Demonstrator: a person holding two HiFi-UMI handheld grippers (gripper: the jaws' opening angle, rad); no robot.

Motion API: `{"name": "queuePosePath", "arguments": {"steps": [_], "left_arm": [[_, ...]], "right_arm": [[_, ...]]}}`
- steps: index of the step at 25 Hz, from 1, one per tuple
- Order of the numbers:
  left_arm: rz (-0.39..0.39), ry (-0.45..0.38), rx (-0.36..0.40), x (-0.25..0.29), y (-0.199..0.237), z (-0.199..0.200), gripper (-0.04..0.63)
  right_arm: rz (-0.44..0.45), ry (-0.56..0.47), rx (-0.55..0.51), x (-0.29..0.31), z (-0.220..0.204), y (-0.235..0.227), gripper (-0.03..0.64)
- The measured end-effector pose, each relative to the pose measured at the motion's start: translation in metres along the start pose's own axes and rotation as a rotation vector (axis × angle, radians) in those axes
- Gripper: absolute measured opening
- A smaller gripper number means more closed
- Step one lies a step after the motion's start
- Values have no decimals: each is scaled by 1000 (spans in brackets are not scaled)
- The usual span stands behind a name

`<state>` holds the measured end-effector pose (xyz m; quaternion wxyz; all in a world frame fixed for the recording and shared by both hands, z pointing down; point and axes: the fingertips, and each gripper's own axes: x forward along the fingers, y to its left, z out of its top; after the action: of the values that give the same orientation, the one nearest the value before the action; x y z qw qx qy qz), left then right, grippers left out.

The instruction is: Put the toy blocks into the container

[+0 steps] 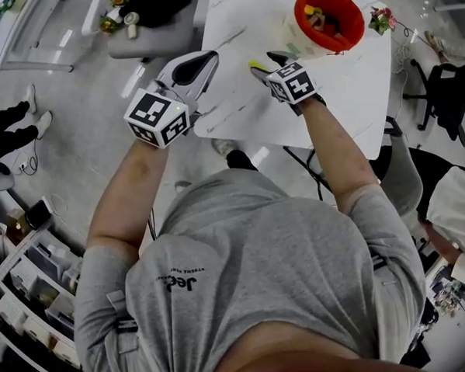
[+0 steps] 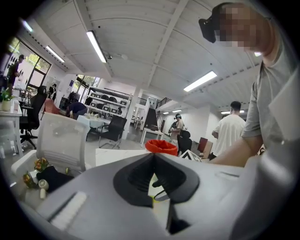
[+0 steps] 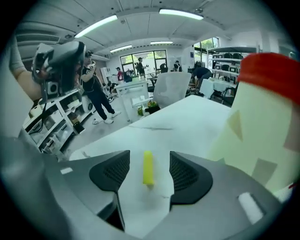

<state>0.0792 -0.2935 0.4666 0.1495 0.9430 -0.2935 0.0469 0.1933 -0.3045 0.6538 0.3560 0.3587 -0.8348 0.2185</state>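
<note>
Showing the white tabletop [image 1: 344, 98] with the red-rimmed container [image 3: 262, 131] just right of the right gripper [image 1: 266, 63]. Its jaws stand well apart, pressing nothing. The yellow block [image 3: 148, 168] lies between them, long axis along their reach. The left gripper [image 1: 203, 62] is farther off, jaws together, empty.

Left gripper [image 1: 201, 66]: jaws together at the tips, held near level, left forearm [image 1: 128, 191] extended forward. Right gripper [image 1: 263, 64]: jaws apart, pitched downward, right forearm [image 1: 335, 149] outstretched, its tips near the left gripper's tips.
</note>
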Motion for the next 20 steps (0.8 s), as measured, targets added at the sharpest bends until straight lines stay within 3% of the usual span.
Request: {"name": "queuePosePath", "arguments": {"steps": [4,7,8,9,10,20], "left_arm": [[7,1,-12,-16,5,-11,57],[7,3,-14,-29,7,-19,57],[7,3,-15,-34,7,-22,57],[8,3,-18,-39,7,-24,57],[9,3,-21,-45,8,-27,57],[7,-39,-14,-91,1,-21,57]], "right_arm": [[-29,73,-15,28,-27,-2,259],[-57,67,-8,35,-37,-5,258],[-74,57,-10,34,-38,-6,221],[-95,51,-17,31,-37,-7,90],[-115,48,-28,29,-37,-7,75],[-128,-29,-26,-9,-7,36,74]]}}
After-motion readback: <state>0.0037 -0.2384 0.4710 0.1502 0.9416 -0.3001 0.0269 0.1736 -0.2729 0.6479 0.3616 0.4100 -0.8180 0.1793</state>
